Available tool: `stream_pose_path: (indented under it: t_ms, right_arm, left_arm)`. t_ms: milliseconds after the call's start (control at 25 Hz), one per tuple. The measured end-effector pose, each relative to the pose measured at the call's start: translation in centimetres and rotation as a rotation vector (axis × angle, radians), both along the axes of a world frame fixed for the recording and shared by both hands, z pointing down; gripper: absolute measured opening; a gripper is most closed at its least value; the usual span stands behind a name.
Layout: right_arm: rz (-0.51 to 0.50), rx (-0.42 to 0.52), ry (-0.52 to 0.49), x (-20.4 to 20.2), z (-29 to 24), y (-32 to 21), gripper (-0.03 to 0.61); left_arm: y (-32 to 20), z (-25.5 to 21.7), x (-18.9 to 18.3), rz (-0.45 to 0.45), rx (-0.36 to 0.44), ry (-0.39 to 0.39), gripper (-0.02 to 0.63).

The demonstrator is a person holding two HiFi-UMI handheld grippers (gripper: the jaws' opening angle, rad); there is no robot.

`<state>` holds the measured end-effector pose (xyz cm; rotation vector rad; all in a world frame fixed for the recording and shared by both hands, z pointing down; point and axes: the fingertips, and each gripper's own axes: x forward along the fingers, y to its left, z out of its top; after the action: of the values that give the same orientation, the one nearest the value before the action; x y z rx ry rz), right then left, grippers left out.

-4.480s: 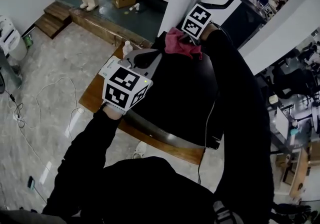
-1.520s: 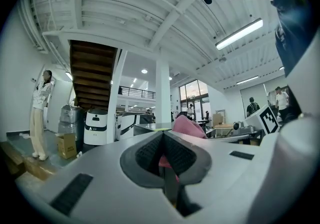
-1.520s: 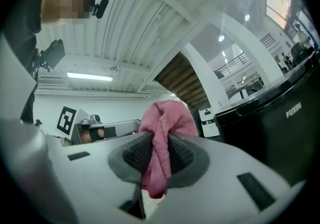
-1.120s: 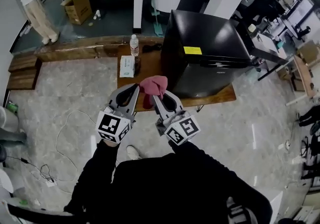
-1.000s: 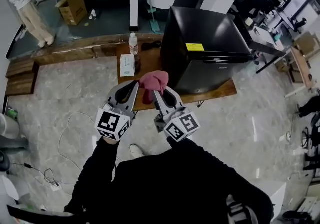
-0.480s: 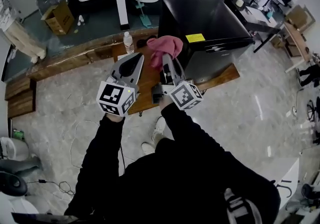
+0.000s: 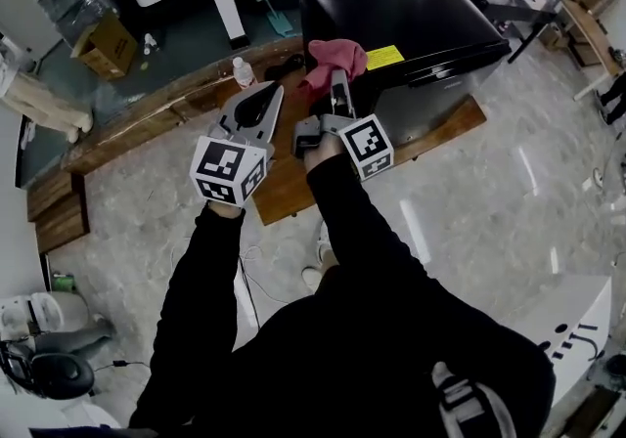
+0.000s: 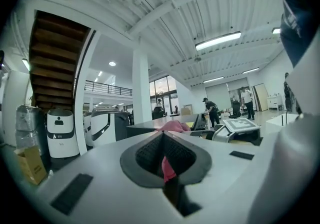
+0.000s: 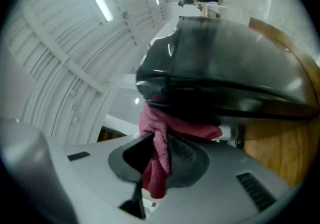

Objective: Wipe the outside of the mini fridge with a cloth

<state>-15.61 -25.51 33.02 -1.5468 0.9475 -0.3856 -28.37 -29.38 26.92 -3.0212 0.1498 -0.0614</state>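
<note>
Since half a second ago both grippers have shifted toward the fridge, and the cloth, then just short of it, now meets its corner.

Cardboard box (image 7: 101,45) on the floor beyond the table's far left end. Water bottle (image 7: 240,71) upright near the far left corner of the wooden tabletop (image 7: 284,187).

Left gripper (image 7: 269,94): over the tabletop's left half, just beside the right gripper and not touching it. In the left gripper view its jaws are together with nothing clamped; a sliver of pink shows through the slit between them, and in the head view the cloth sits clear of this gripper.

Right gripper (image 7: 337,89): jaws clamped on the red cloth (image 7: 335,57). A bunch of the cloth stands past the tips and a tail hangs down between the pads. The bunch presses on the top front-left corner of the mini fridge (image 7: 411,6).

Mini fridge: black, standing on the right part of the tabletop, door closed. Yellow sticker (image 7: 385,57) on its top near the front edge, just right of the cloth.
</note>
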Motion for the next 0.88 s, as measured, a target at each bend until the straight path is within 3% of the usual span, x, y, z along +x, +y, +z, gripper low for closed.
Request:
stream_pose_path:
  t_ms: [360, 880]
  right_arm:
    - [-0.001, 0.117, -0.289, 2.8, 5.5, -1.4, 0.066]
    - [0.023, -0.005, -0.441, 3.7, 18.8, -2.1, 0.066]
  left_arm:
    - [-0.8, 2.9, 4.4, 0.060, -0.025, -0.052, 0.006]
    - [-3.2, 15.7, 8.2, 0.079, -0.088, -0.239, 0.006]
